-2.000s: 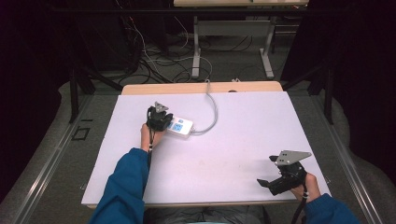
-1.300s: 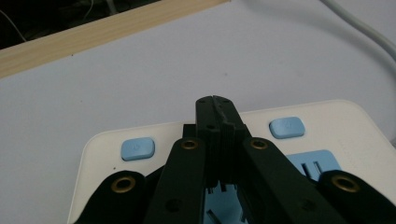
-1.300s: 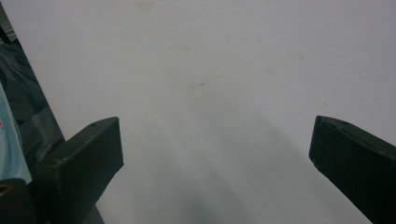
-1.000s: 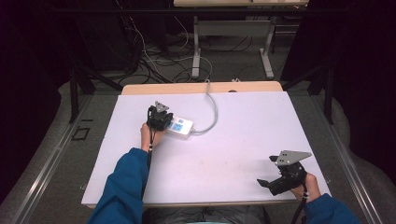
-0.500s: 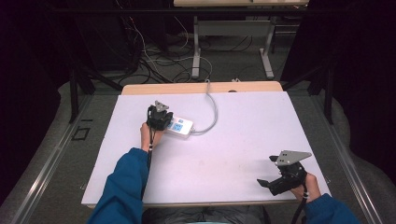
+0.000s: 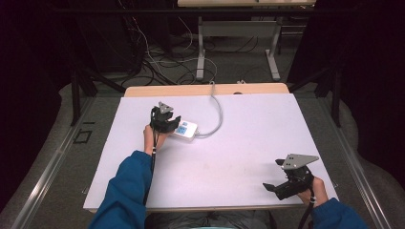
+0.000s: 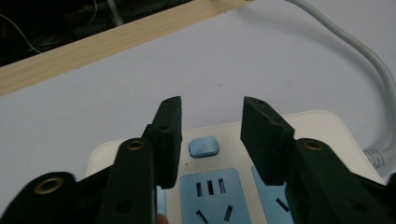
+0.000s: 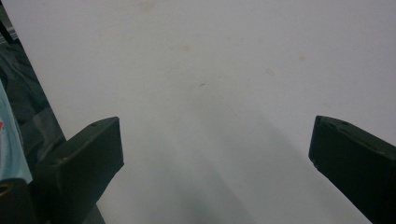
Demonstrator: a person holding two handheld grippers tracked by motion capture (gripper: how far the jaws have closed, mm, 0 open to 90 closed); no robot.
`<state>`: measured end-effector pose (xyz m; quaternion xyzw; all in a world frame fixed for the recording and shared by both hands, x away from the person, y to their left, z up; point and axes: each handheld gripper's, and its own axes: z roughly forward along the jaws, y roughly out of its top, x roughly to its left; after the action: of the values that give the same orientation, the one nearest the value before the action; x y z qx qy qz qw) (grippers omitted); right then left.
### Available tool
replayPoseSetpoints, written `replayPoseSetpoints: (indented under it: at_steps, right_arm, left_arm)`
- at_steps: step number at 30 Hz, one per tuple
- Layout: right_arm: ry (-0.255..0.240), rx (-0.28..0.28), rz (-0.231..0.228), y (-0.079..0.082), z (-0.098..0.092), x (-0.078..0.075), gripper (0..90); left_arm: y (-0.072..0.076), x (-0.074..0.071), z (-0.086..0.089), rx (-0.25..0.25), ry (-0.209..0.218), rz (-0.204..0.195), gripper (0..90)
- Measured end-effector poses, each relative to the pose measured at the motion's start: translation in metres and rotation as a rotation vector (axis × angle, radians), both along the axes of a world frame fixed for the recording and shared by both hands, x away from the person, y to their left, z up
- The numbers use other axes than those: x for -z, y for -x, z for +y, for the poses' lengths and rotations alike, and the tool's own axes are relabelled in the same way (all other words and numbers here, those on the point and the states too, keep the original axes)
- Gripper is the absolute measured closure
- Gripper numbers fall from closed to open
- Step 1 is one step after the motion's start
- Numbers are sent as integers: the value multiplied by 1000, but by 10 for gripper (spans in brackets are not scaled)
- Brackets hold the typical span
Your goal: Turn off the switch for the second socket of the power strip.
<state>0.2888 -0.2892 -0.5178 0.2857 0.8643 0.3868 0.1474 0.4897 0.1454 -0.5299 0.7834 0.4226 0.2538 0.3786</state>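
The left gripper [image 7: 210, 135], jaws just parting, hovers spread over the white plastic power strip's [image 7: 322, 135] small blue switch [image 7: 203, 147]; pressing it likely follows. The right gripper [image 6: 272, 181] rests spread wide at lower right.

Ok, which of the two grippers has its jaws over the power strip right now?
The left gripper: its jaws have just been opening, astride the power strip's small blue button. The right gripper hangs open above bare table.
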Motion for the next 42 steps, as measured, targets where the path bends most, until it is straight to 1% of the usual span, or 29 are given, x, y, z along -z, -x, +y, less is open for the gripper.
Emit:
replayPoseSetpoints:
  at_steps: [1, 2, 3, 4, 6, 7, 8, 10, 13, 16, 17, 19, 21, 23, 25, 26, 27, 28, 31, 32, 34, 36, 37, 39, 40, 41, 42]
  right_arm:
    - [3, -7, -7, -1, 0, 0, 26]
    - [2, -5, -4, 0, 0, 0, 26]
    - [-1, 2, -6, 0, 0, 0, 26]
    - [-1, 1, -6, 0, 0, 0, 26]
    - [0, 1, -6, 0, 0, 0, 26]
    - [-1, 1, -6, 0, 0, 0, 26]
    - [-1, 1, -6, 0, 0, 0, 26]
    - [-1, -3, -12, 0, 0, 0, 26]
    - [-2, -7, -10, 0, 0, 0, 26]
    - [-2, -7, -11, 0, 0, 0, 26]
    - [-3, -7, -10, 0, 0, 0, 26]
    - [-3, -7, -10, 0, 0, 0, 26]
    - [-3, -6, -10, 0, 0, 0, 26]
    - [-2, -3, -12, 0, 0, 0, 26]
    - [-1, -3, -12, 0, 0, 0, 26]
    - [-1, -3, -13, 0, 0, 0, 26]
    - [-1, -3, -12, 0, 0, 0, 26]
    - [-2, -1, -9, 0, 0, 0, 26]
    - [-1, -3, -12, 0, 0, 0, 26]
    - [-1, -3, -12, 0, 0, 0, 26]
    - [-2, -2, -12, 0, 0, 0, 26]
    - [-3, -1, -12, 0, 0, 0, 26]
    - [-3, -2, -12, 0, 0, 0, 26]
    - [-2, -3, -13, 0, 0, 0, 26]
    - [-3, -1, -9, 0, 0, 0, 26]
    - [3, 0, 5, 0, 0, -1, 26]
    - [-3, 1, 0, 0, 0, 0, 27]
  left_arm:
    - [1, -1, -1, -5, 0, 7, 466]
    - [1, -2, -2, -2, 1, 16, 409]
    - [1, -2, -3, -11, 2, 10, 355]
    - [1, -3, -3, -8, 2, 12, 310]
    - [2, -4, -3, -3, -6, 28, 228]
    - [2, -4, -3, -6, 0, 37, 191]
    - [3, -5, -2, -4, -6, 42, 162]
    - [5, -7, -2, -9, 3, 47, 122]
    - [7, -10, -1, -11, -1, 38, 55]
    - [10, -12, 0, -8, 0, 48, 1]
    - [10, -13, 0, -5, -4, 53, 0]
    - [11, -14, 2, -6, 2, 56, 0]
    - [11, -14, 3, -10, 8, 44, 0]
    - [12, -14, 4, -10, 13, 53, 0]
    - [11, -13, 3, -9, 17, 51, 0]
    - [11, -13, 4, -5, 9, 52, 0]
    - [11, -13, 3, -8, 10, 52, 0]
    - [11, -13, 4, -2, 0, 60, 0]
    - [12, -14, 5, -1, 6, 55, 0]
    - [12, -14, 5, 0, 1, 58, 0]
    - [13, -14, 5, -6, 9, 46, 0]
    - [15, -16, 7, -1, 5, 55, 0]
    - [15, -15, 8, -1, 9, 45, 0]
    - [17, -16, 9, -9, 15, 48, 0]
    - [17, -16, 10, -11, 19, 42, 0]
    - [18, -17, 11, -5, 10, 44, 0]
    - [18, -16, 12, -8, 11, 43, 0]
